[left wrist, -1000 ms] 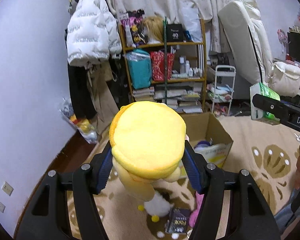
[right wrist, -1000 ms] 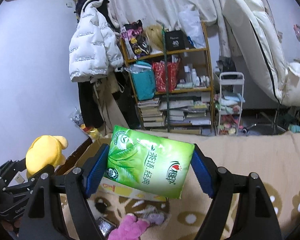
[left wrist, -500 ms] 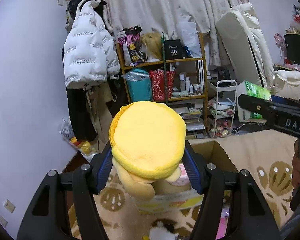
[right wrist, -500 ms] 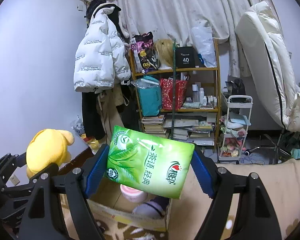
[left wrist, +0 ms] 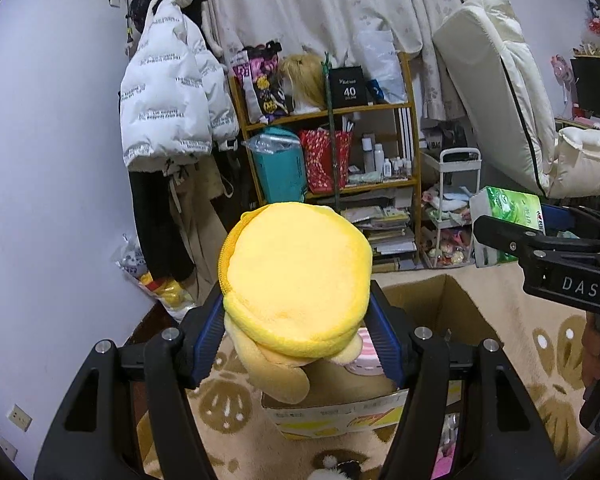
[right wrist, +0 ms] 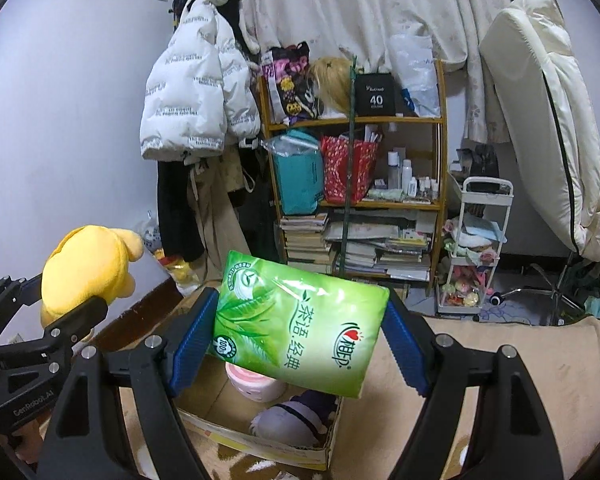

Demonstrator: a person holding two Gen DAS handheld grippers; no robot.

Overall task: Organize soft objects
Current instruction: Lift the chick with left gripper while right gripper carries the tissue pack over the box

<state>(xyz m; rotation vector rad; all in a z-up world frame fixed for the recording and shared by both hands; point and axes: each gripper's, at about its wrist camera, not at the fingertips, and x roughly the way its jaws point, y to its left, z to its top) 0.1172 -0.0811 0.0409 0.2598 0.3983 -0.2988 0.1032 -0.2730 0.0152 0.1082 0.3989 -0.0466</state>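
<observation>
My left gripper [left wrist: 298,338] is shut on a yellow plush toy [left wrist: 296,280], its blue pads pressing both sides, held in the air over the near edge of an open cardboard box [left wrist: 456,308]. My right gripper [right wrist: 296,332] is shut on a green tissue pack [right wrist: 300,324], also in the air, above the same box [right wrist: 260,436]. Inside the box lie a pink-and-white soft item [right wrist: 254,384] and a grey-and-navy plush [right wrist: 292,420]. The right wrist view shows the yellow plush [right wrist: 88,268] at left; the left wrist view shows the tissue pack [left wrist: 508,208] at right.
A beige patterned rug [left wrist: 540,344] covers the floor. A wooden shelf [right wrist: 360,120] full of books and bags stands behind the box, a white puffer jacket [left wrist: 168,112] hangs to its left, and a small white cart [right wrist: 484,248] and leaning mattress [right wrist: 540,100] are to the right.
Both grippers have moved forward toward the shelf with their loads, and the box has come under them. Small items on the rug have slid out of view below.
</observation>
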